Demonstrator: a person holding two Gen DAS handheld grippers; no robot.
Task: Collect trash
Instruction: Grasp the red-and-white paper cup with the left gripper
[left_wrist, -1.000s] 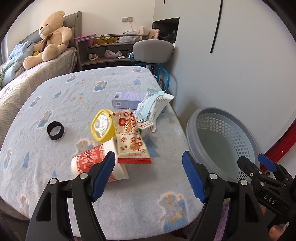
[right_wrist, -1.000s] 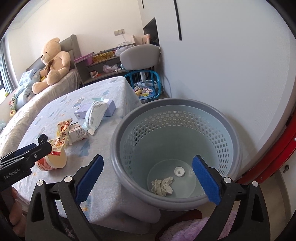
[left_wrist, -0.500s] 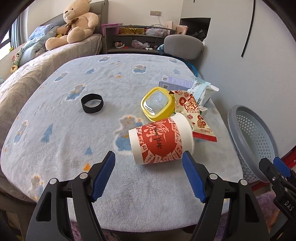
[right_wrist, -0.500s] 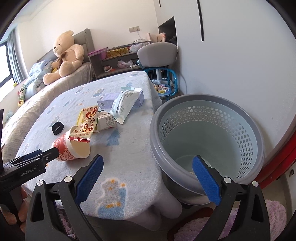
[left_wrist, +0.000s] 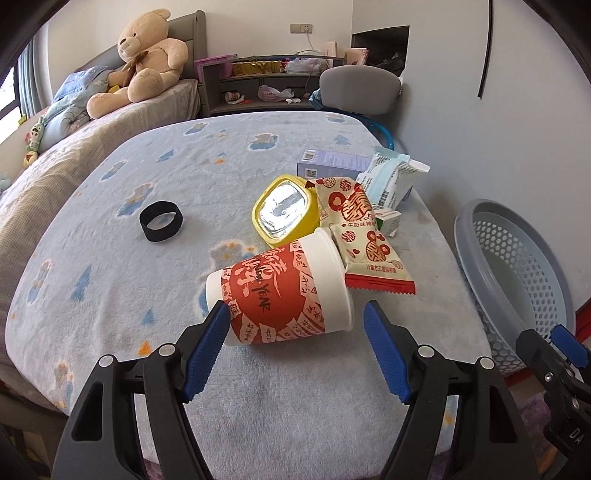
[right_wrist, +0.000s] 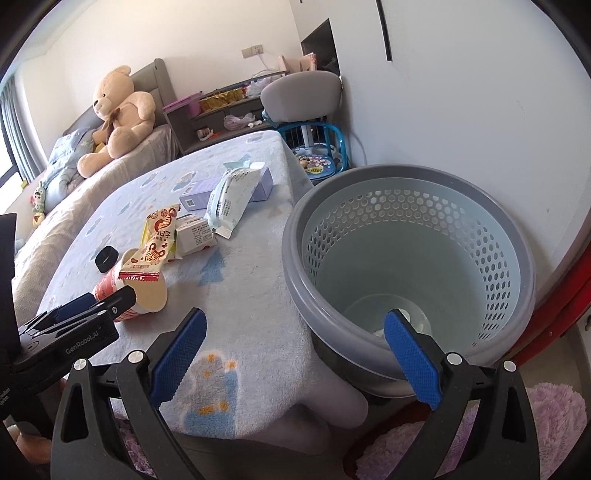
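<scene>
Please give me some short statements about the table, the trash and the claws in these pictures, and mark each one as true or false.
1. The paper cup lies on its side on the table. True.
2. The left claw is shut on the cup. False: its jaws are open, one on each side of the cup, not pressing it.
3. A snack packet rests partly on the cup. True.
4. The basket stands on the table. False: it stands beside the table, below its edge.
5. The black ring lies inside the yellow lid. False: it lies apart, on the blanket.
6. The right claw is open and holds nothing. True.
</scene>
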